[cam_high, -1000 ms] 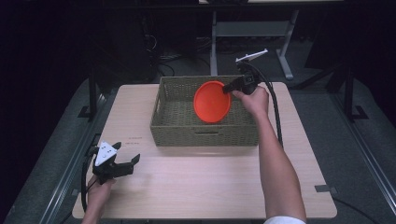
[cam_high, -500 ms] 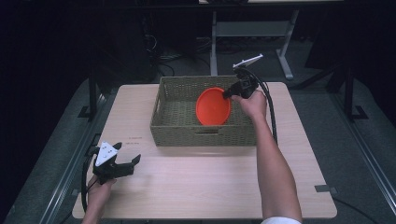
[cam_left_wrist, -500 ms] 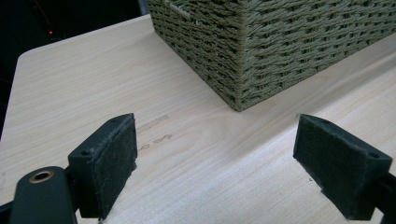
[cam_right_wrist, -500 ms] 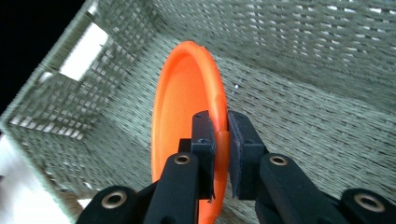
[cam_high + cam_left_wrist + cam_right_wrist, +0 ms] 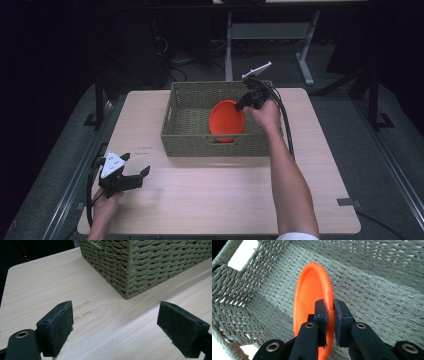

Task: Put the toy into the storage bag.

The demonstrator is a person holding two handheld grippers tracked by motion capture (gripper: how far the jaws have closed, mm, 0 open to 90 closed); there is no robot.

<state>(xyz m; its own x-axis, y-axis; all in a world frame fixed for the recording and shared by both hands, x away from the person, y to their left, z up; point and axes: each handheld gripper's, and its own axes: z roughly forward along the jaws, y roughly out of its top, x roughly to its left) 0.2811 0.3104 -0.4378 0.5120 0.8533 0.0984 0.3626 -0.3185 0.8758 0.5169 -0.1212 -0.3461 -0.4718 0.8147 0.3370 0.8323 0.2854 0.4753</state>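
High view first: the right tongs [image 5: 243, 103] hang over the woven basket [image 5: 186, 107] at the far middle of the worktop [image 5: 220, 200], clamped on the rim of an orange plate [image 5: 226, 120]. That plate stands on edge inside the basket, toward its right half, leaning close to the near wall. Right gripper view confirms it: both pads pinch the plate's [image 5: 312, 297] rim, one inside the dish, one outside, with the basket's [image 5: 374, 290] woven floor just beyond.

The step looks like setting the plate down in the basket. To do it well, tip it flat and low before letting go, so it doesn't clatter or roll against the wall, and keep the cable clear of the rim.

The right forearm stretches long from the near edge, wrist bent down over the basket's right side. The left tongs [image 5: 134, 178] rest low at the near left corner, spread wide and empty, pads [image 5: 56, 328] well apart above bare wood.
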